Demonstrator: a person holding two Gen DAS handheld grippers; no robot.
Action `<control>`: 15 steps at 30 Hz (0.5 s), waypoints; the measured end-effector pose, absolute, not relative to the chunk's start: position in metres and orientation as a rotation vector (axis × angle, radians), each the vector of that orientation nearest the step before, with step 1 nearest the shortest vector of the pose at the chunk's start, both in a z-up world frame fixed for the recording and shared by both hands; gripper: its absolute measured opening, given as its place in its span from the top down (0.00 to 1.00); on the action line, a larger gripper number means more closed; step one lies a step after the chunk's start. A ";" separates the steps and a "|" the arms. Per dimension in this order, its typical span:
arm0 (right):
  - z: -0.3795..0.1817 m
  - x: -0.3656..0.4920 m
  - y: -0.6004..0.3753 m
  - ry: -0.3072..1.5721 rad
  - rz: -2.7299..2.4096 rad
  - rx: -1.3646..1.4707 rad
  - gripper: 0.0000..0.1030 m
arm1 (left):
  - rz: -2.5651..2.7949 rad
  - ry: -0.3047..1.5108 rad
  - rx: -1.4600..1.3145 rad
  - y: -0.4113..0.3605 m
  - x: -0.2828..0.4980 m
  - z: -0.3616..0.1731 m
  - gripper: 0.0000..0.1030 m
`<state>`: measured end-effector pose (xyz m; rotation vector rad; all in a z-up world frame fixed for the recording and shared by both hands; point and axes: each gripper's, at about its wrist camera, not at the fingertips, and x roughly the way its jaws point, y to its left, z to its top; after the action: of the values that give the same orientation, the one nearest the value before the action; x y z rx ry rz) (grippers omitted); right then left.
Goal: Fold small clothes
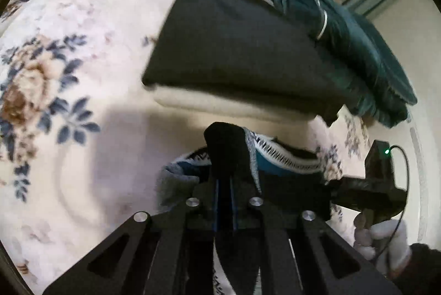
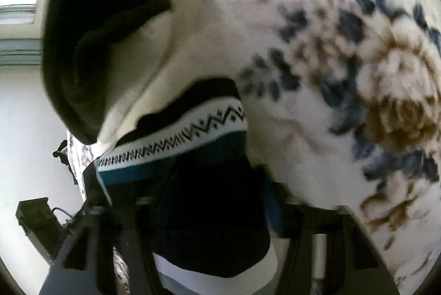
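Note:
A patterned sock, black, teal and white with a zigzag band, is held over a floral blanket. My left gripper is shut on its black end, with the fabric draped over the closed fingers. My right gripper is shut on the same sock, whose black part hangs over the fingers and hides the fingertips. In the left wrist view the right gripper sits at the right, held by a white-gloved hand.
A stack of folded clothes lies on the blanket: a black piece over a cream one, with a dark teal garment beside it. The stack also shows in the right wrist view. A pale wall and curtain stand beyond.

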<state>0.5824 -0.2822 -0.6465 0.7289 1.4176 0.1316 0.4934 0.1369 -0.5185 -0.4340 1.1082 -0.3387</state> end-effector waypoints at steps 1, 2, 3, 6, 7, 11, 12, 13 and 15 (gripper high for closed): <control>-0.644 0.585 -0.272 1.411 0.127 0.686 0.85 | -0.331 1.104 -0.447 0.143 0.495 -0.514 0.96; -0.641 0.585 -0.262 1.396 0.130 0.656 0.87 | -0.329 1.103 -0.456 0.147 0.496 -0.513 0.96; -0.635 0.585 -0.261 1.386 0.135 0.630 0.90 | -0.324 1.105 -0.464 0.149 0.502 -0.513 0.96; -0.626 0.595 -0.243 1.384 0.125 0.547 0.91 | -0.293 1.125 -0.453 0.155 0.513 -0.527 0.96; -0.624 0.600 -0.236 1.388 0.117 0.506 0.91 | -0.284 1.141 -0.459 0.156 0.514 -0.534 0.96; -0.629 0.609 -0.224 1.432 0.093 0.410 0.91 | -0.263 1.228 -0.500 0.157 0.518 -0.570 0.93; -0.631 0.610 -0.223 1.449 0.087 0.410 0.91 | -0.266 1.250 -0.519 0.157 0.516 -0.574 0.91; -0.631 0.609 -0.224 1.459 0.082 0.419 0.89 | -0.264 1.257 -0.534 0.160 0.512 -0.573 0.91; -0.628 0.602 -0.227 1.481 0.093 0.449 0.80 | -0.282 1.242 -0.572 0.165 0.501 -0.563 0.77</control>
<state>0.6015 -0.2267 -0.6278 0.4494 1.4809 0.0929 0.5011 0.1646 -0.5630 -0.5721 1.2418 -0.2819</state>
